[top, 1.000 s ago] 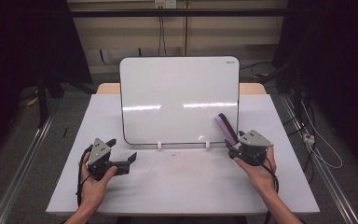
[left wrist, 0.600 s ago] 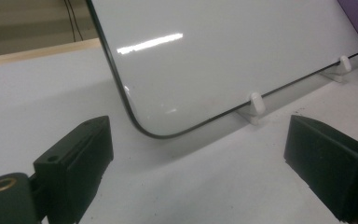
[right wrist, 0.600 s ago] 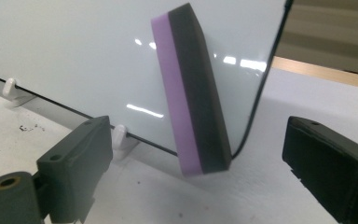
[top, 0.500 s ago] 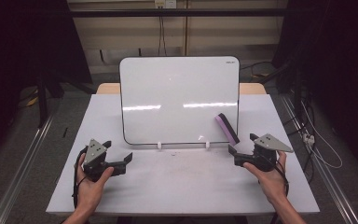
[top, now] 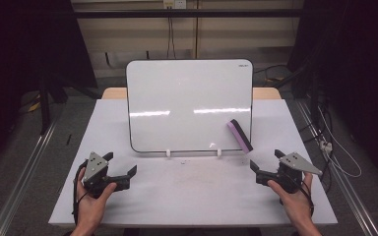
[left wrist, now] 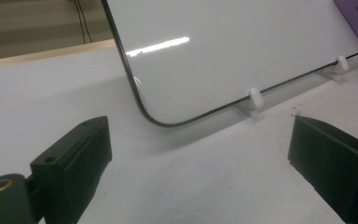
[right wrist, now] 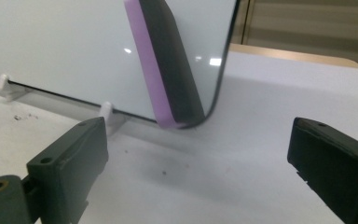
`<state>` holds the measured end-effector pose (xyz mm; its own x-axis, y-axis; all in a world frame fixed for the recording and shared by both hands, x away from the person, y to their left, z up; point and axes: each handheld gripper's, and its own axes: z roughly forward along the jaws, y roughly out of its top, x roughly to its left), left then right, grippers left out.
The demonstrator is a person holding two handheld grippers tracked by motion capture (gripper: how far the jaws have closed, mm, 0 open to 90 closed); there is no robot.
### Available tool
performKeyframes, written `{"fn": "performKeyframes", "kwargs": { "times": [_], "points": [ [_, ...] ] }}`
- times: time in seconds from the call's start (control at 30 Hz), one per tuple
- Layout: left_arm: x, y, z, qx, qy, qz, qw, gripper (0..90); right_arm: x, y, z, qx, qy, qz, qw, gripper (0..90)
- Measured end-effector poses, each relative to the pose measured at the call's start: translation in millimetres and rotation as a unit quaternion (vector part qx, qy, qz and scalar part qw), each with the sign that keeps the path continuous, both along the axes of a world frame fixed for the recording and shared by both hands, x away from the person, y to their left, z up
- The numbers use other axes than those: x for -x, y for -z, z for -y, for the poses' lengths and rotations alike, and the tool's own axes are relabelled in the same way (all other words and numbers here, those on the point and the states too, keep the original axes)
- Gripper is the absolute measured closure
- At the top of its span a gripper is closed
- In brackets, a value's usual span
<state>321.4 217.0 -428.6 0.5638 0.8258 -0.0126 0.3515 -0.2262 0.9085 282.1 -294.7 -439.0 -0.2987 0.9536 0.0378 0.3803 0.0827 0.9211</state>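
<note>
left claw (top: 128, 173) wide open, empty, on bench (top: 192, 196) | right claw (top: 254, 169) wide open, empty | purple eraser (top: 239, 135) apparently stuck to whiteboard (top: 189, 105), lower right corner, near right claw

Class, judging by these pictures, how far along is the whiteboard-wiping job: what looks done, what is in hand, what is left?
Done: the whiteboard looks clean, and the eraser sits against its lower right corner. In hand: nothing; the left gripper and right gripper rest open on the table, apart from the board. Left: probably nothing, perhaps only putting the eraser away.
</note>
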Motion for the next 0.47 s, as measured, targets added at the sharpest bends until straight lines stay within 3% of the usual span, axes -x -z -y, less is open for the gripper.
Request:
{"fn": "performKeyframes", "kwargs": {
  "times": [0.07,0.23,0.3,0.37,0.47],
  "points": [
    [0.3,2.2,0.4,0.012,-0.006,0.002,0.9999,5.9,4.2,4.2,5.4,-0.003,0.009,-0.004,0.9999,4.8],
    [2.4,3.1,-3.5,0.004,-0.009,0.006,0.9999,5.9,12.7,9.6,13.1,-0.013,0.027,0.000,0.9995,4.5],
    [4.5,1.9,-3.9,-0.008,-0.013,0.018,0.9997,5.7,14.6,10.2,12.6,-0.011,0.024,-0.001,0.9996,4.5],
    [4.4,2.2,-4.6,0.004,-0.017,0.015,0.9997,5.4,14.6,9.5,11.4,-0.009,0.026,0.006,0.9996,4.7],
    [4.2,3.1,-6.9,0.001,-0.015,0.009,0.9998,5.3,14.0,9.2,10.8,-0.012,0.026,0.007,0.9996,5.3]
  ]
}}
